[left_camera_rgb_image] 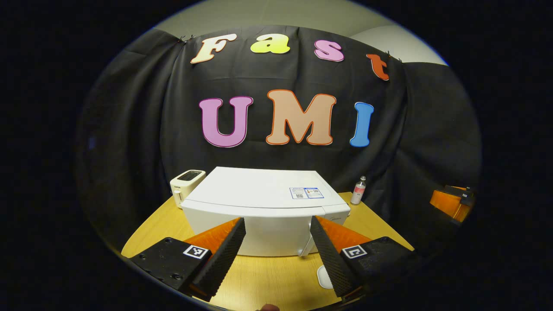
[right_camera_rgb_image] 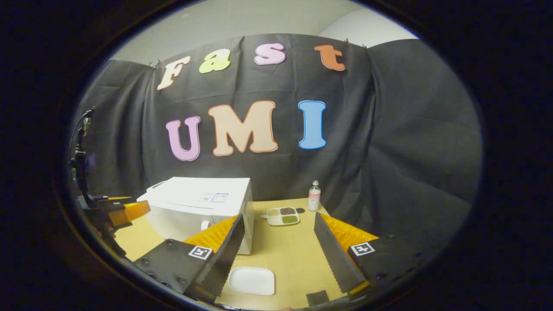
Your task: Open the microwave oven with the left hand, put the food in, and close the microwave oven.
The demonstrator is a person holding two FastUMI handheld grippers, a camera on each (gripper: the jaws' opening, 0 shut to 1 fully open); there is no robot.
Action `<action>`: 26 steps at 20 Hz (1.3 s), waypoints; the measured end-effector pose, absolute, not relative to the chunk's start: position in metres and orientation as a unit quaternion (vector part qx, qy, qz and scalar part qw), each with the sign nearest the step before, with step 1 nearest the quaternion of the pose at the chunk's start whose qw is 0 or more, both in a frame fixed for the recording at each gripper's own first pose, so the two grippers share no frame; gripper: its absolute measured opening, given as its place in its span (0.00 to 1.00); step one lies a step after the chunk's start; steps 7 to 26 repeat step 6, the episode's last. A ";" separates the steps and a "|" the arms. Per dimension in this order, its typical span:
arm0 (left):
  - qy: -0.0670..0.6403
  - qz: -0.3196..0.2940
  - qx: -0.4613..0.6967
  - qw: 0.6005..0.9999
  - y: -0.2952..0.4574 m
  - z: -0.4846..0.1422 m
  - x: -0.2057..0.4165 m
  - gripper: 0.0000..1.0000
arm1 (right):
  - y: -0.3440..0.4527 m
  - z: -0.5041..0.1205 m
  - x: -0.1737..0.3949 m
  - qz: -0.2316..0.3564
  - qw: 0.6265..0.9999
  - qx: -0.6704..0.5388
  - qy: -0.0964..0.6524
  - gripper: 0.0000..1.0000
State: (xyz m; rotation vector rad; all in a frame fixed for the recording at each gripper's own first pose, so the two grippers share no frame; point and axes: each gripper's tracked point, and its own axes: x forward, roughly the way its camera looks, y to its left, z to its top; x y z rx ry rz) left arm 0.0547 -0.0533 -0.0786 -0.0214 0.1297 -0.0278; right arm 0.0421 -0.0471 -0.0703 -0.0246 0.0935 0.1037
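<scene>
White boxy microwave oven [left_camera_rgb_image: 263, 207] sits shut at the wooden bench's [left_camera_rgb_image: 268, 280] back edge; left gripper [left_camera_rgb_image: 276, 242] hovers before its door handle [left_camera_rgb_image: 307, 246], jaws spread, empty. Opening comes next: hook that handle. Right gripper [right_camera_rgb_image: 278, 246] also gapes, above the small white plate [right_camera_rgb_image: 252, 280].

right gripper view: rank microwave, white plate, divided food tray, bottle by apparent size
1. microwave
2. white plate, though it lies nearer the camera
3. divided food tray
4. bottle, close to the tray, so that order is unsure
</scene>
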 end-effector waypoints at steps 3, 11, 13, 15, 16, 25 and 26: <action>0.072 -0.019 -0.018 0.997 -0.061 -0.085 0.052 0.96 | -0.044 -0.064 0.041 0.058 0.998 -0.008 0.039 0.92; 0.076 -0.018 -0.022 0.997 -0.061 -0.086 0.050 0.97 | -0.043 -0.067 0.041 0.063 0.997 -0.010 0.041 0.92; 0.076 -0.018 -0.022 0.997 -0.061 -0.086 0.050 0.97 | -0.043 -0.067 0.041 0.063 0.997 -0.010 0.041 0.92; 0.076 -0.018 -0.022 0.997 -0.061 -0.086 0.050 0.97 | -0.043 -0.067 0.041 0.063 0.997 -0.010 0.041 0.92; 0.076 -0.018 -0.022 0.997 -0.061 -0.086 0.050 0.97 | -0.043 -0.067 0.041 0.063 0.997 -0.010 0.041 0.92; 0.076 -0.018 -0.022 0.997 -0.061 -0.086 0.050 0.97 | -0.043 -0.067 0.041 0.063 0.997 -0.010 0.041 0.92; 0.076 -0.018 -0.022 0.997 -0.061 -0.086 0.050 0.97 | -0.043 -0.067 0.041 0.063 0.997 -0.010 0.041 0.92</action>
